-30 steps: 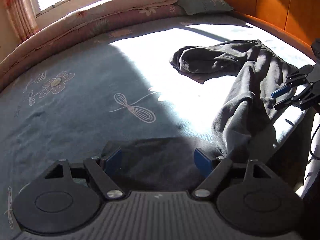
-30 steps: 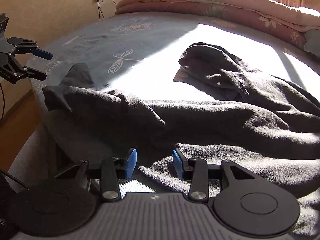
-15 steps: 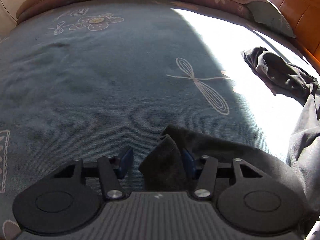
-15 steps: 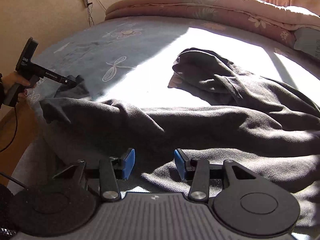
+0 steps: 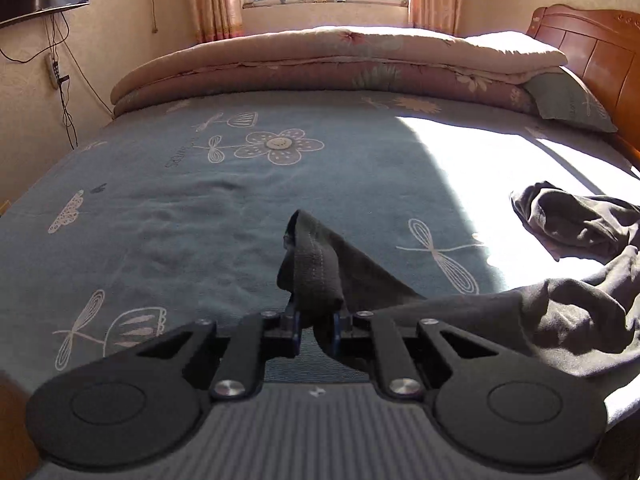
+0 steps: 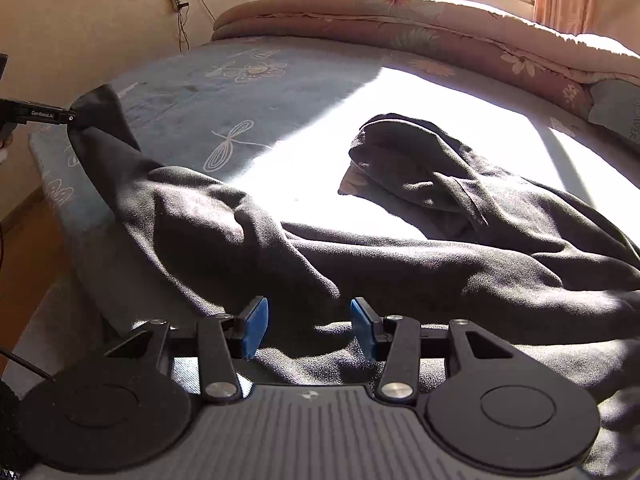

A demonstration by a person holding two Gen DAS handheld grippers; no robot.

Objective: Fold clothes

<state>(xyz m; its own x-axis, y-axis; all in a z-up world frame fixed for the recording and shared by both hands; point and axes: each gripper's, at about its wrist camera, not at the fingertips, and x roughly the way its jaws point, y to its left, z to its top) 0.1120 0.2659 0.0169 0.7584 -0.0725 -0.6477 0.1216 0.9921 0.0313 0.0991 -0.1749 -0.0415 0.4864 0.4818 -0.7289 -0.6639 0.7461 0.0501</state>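
Observation:
A dark grey garment (image 6: pixel 400 248) lies crumpled across the near right part of the bed. My left gripper (image 5: pixel 316 330) is shut on a hemmed corner of the garment (image 5: pixel 316 268) and holds it lifted off the blue sheet. In the right wrist view the left gripper (image 6: pixel 68 118) shows at the far left, pinching that raised corner. My right gripper (image 6: pixel 308 328) is open, its blue pads (image 6: pixel 254 326) just above a garment fold near the bed's front edge.
The blue patterned sheet (image 5: pixel 200 200) covers the bed. A rolled quilt (image 5: pixel 340 64) lies along the far side, with a pillow (image 5: pixel 568 100) by the wooden headboard (image 5: pixel 592 48). The bed's left edge and the wooden floor (image 6: pixel 24 248) are close.
My left gripper closed on the garment corner and lifted it off the sheet, tilting upward. My right gripper stayed open over the fabric with little movement.

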